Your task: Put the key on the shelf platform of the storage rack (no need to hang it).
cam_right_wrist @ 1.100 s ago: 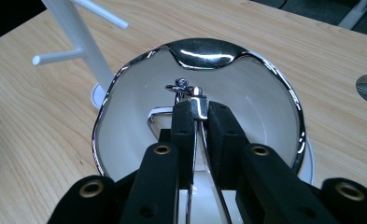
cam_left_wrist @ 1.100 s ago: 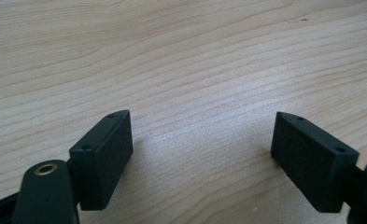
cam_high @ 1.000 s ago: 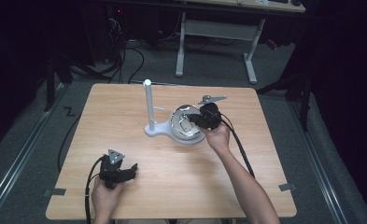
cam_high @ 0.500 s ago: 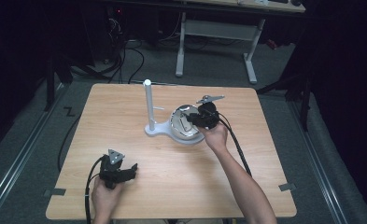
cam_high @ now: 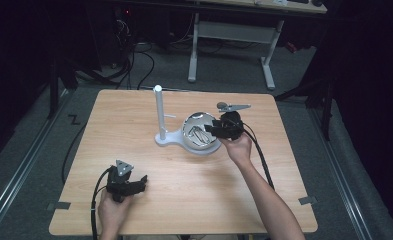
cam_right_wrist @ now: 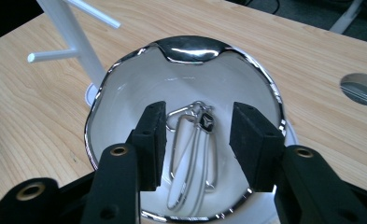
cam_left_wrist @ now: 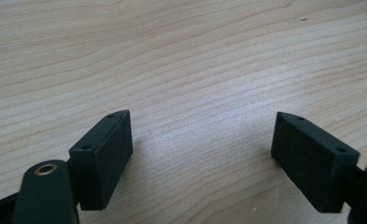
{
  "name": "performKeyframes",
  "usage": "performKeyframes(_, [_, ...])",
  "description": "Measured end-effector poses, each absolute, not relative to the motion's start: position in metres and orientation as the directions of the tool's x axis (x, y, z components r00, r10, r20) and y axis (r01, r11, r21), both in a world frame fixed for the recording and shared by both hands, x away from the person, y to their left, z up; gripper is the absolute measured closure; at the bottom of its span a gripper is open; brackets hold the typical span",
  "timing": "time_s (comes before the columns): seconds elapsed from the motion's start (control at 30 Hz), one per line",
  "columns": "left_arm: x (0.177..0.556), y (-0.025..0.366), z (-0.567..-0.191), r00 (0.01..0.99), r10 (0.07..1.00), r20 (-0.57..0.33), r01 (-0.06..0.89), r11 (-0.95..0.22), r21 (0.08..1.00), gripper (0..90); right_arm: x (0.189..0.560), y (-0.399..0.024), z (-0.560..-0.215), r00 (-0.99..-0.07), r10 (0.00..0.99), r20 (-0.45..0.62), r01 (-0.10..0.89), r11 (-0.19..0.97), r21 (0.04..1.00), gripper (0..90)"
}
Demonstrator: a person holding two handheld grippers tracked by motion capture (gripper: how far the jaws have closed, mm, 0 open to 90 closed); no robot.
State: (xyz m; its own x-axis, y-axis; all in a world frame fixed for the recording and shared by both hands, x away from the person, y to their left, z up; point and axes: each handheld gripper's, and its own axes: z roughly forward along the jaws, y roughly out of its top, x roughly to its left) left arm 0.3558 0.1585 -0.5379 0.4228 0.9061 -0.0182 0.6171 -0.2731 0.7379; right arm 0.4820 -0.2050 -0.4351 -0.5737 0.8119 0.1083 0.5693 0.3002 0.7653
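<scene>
Trouble is possible: right hand-held gripper (cam_right_wrist: 197, 144), jaws just opening and empty, hovers over the keyring (cam_right_wrist: 193, 154) in the bowl (cam_right_wrist: 125, 88); lifting carelessly may snag it. Left hand-held gripper (cam_left_wrist: 200, 154) stays wide at 7 o'clock on the bench (cam_high: 134, 135).

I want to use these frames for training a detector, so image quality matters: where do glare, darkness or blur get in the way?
High view: the table is evenly lit, the surroundings nearly black. Right gripper view: the bowl rim throws mirror glare, and the metal clips inside glint; the near jaws look soft. Left gripper view: sharp wood grain, with faint shadows beside the jaws.
</scene>
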Motion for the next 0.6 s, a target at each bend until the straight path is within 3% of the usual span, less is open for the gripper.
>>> performKeyframes(0.6, [0.356, 0.158, -0.538, 0.423, 0.906, -0.018, 0.617, -0.273, 0.738, 21.0, 0.468, -0.233, -0.418, -0.561, 0.822, 0.095, 0.553, 0.287, 0.782, 53.1])
